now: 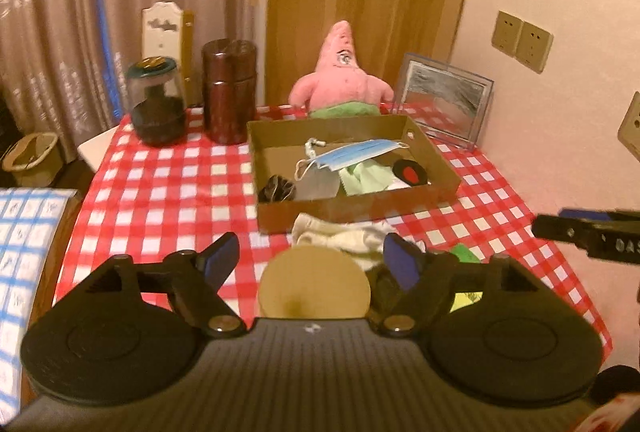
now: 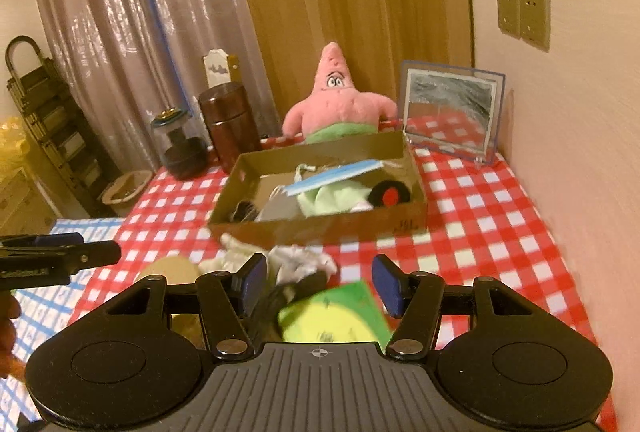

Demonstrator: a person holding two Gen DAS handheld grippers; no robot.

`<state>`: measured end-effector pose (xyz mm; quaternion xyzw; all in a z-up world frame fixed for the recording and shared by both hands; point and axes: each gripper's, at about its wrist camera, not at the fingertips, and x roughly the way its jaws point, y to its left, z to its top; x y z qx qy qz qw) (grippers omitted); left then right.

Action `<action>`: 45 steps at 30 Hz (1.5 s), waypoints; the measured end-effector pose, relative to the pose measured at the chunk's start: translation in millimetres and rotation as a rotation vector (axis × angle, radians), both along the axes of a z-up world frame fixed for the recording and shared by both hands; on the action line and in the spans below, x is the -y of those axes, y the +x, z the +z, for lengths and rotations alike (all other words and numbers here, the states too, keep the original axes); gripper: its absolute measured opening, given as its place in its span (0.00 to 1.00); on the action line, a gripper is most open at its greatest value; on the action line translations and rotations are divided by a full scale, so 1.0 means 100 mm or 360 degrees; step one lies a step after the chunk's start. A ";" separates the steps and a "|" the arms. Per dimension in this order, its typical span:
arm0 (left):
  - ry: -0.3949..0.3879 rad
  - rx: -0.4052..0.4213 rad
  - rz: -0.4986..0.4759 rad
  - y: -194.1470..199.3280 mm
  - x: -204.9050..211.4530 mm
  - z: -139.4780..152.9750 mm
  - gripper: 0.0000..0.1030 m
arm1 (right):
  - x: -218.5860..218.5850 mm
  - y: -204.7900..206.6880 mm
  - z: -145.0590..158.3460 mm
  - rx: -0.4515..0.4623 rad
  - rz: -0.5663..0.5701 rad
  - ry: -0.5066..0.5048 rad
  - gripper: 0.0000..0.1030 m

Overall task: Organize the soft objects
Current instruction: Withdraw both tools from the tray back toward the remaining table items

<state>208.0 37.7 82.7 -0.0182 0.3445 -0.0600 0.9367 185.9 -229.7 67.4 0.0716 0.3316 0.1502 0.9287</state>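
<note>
Left gripper (image 1: 312,258) fingers spread wide, nothing between the pads; right gripper (image 2: 320,282) fingers also apart, nothing gripped

Ahead of both pairs of fingers, brown cardboard box (image 2: 320,228) on the red-checked counter (image 2: 480,232), holding a blue face mask (image 1: 352,153), pale green cloth (image 2: 332,199), a black round piece with a red centre (image 2: 390,195) and a dark bundle (image 1: 276,189) too blurred to name

Just beyond the left fingertips, crumpled white cloth (image 1: 344,232) lies against the box's near wall, partly hidden by a tan disc (image 1: 314,282)

Below the right fingers, a green-and-yellow soft thing (image 2: 340,316), near edge cut off by the gripper body, smeared

Pink plush star (image 2: 336,103) far behind the box, lower body hidden by the box wall
</note>
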 end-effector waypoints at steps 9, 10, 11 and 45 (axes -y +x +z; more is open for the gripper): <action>0.0004 -0.0012 0.0112 -0.65 0.02 -0.09 0.75 | 0.01 -0.55 -0.03 -0.0038 -0.0010 -0.0013 0.58; 0.0021 -0.0001 0.0102 -0.71 0.03 -0.09 0.75 | 0.02 -0.59 -0.04 -0.0047 -0.0012 -0.0007 0.58; 0.0040 0.0013 0.0090 -0.78 0.05 -0.09 0.75 | 0.02 -0.63 -0.05 -0.0052 -0.0011 -0.0002 0.58; 0.0013 -0.0071 0.0019 -1.17 0.34 -0.09 0.75 | 0.13 -0.93 -0.07 -0.0122 -0.0041 0.0028 0.58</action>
